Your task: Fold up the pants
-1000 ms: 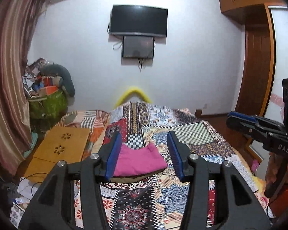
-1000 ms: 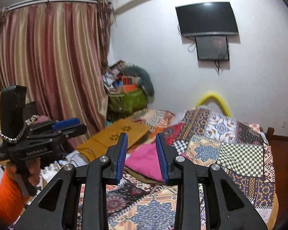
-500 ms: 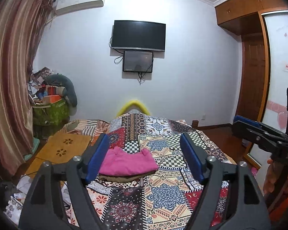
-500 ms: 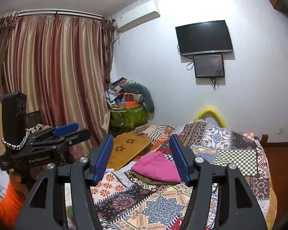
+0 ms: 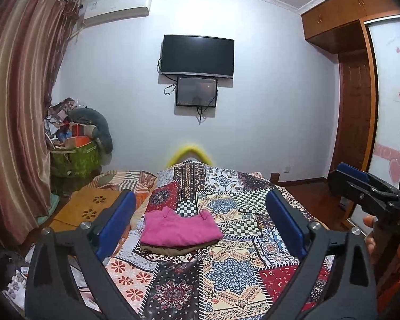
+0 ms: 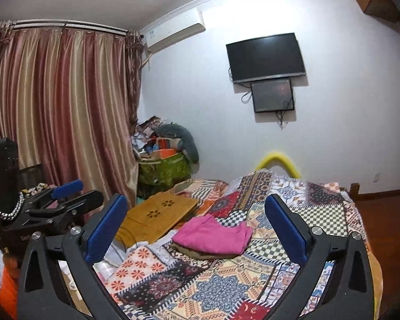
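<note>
Home bedroom — quilted bed (image 5: 226, 266), wall TV (image 5: 197, 54), curtains (image 6: 61, 106).

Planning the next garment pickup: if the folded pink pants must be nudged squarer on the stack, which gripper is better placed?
Probably the left gripper: the pink pants lie centred between its open fingers; the right gripper views them obliquely.

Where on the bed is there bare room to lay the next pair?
Free: the patchwork bedspread in front of the folded pink pants, and to their right up to the bed edge. Crowded: the left side, with the wooden lap desk and the floor clutter beside it.
</note>
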Demonstrator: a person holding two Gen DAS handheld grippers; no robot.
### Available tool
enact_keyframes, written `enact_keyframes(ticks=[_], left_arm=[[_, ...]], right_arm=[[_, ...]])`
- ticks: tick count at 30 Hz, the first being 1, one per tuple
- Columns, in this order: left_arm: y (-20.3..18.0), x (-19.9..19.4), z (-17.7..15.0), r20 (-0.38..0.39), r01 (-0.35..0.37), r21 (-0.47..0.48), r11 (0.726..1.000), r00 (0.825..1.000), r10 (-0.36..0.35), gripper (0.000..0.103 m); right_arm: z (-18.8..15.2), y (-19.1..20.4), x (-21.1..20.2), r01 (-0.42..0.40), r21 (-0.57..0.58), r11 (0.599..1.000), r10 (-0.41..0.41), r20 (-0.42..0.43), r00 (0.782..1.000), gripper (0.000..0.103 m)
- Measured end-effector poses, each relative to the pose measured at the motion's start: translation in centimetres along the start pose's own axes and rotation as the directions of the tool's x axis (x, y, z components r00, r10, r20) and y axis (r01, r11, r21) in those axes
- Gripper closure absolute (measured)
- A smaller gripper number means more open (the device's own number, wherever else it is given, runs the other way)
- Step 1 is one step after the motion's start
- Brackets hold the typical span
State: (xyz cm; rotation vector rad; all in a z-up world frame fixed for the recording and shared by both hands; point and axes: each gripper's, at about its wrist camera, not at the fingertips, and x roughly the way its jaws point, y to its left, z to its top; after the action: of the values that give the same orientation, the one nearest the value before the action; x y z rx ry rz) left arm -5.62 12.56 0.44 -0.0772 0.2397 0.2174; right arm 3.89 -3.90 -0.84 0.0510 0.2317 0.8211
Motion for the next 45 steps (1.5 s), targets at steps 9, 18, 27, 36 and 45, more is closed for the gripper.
enact_keyframes(ticks=[9, 18, 27, 36, 45], left_arm=[[-0.4, -0.2, -0.2, 0.007, 0.007, 0.007, 1.000, 1.000, -0.007, 0.003], [-0.9, -0.2, -0.2, 0.011, 0.012, 0.015, 1.000, 1.000, -0.013, 0.003], [-1.1, -0.2, -0.3, 0.007, 0.016, 0.027, 1.000, 1.000, -0.016, 0.002], [-1.0, -0.1, -0.2, 0.007, 0.018, 0.026, 1.000, 1.000, -0.018, 0.002], [-1.1, -0.1, -0.3, 0.013, 0.015, 0.042, 0.999, 1.000, -0.016, 0.002]], right_arm=[[0.2, -0.3, -0.5, 0.026, 0.013, 1.000, -0.025, -0.003, 1.000, 0.000], [0.4, 0.0, -0.9, 0.030, -0.004, 1.000, -0.030, 0.013, 0.999, 0.000], [0.5, 0.0, -1.0, 0.039, 0.001, 0.999, -0.039, 0.011, 0.999, 0.000], [0.6, 0.2, -1.0, 0.040, -0.002, 0.999, -0.040, 0.006, 0.999, 0.000], [0.5, 0.1, -0.9, 0.043, 0.000, 0.999, -0.043, -0.006, 0.999, 0.000]])
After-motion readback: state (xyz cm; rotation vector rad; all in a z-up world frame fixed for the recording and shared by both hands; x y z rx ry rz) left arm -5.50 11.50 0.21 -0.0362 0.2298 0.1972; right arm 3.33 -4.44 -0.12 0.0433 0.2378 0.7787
